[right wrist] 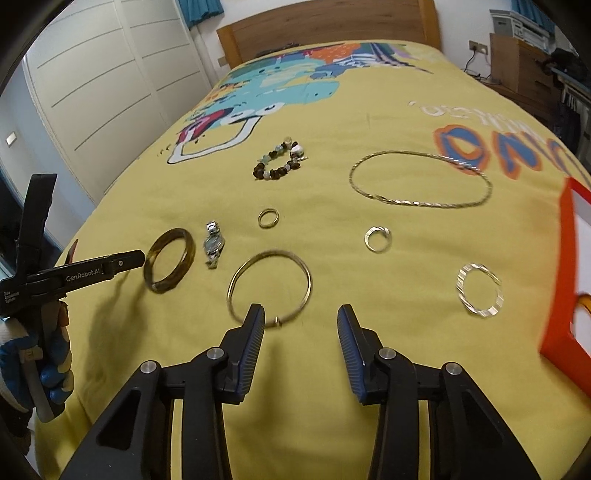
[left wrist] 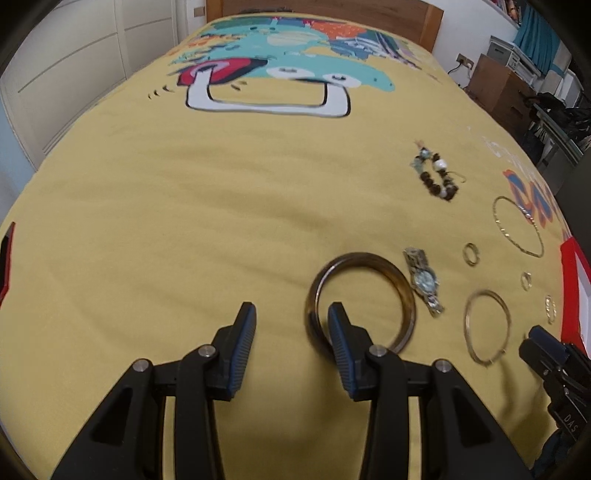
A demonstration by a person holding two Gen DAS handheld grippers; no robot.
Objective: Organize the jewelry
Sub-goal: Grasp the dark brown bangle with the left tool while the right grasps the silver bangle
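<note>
Jewelry lies spread on a yellow bedspread (left wrist: 184,206). My left gripper (left wrist: 291,321) is open; its right finger sits inside a brown amber bangle (left wrist: 402,291), also seen in the right wrist view (right wrist: 168,264). My right gripper (right wrist: 301,321) is open and empty, just in front of a thin gold bangle (right wrist: 269,286). A silver watch (right wrist: 213,245), a bead bracelet (right wrist: 280,162), a gold ring (right wrist: 268,218), a silver ring (right wrist: 377,239), a silver hoop (right wrist: 479,294) and a twisted chain loop (right wrist: 421,179) lie beyond.
A red-orange tray (right wrist: 557,295) stands at the right edge of the bed. A wooden headboard (right wrist: 325,26) is at the far end, white wardrobe doors (right wrist: 110,74) on the left, a wooden cabinet (right wrist: 517,62) on the right.
</note>
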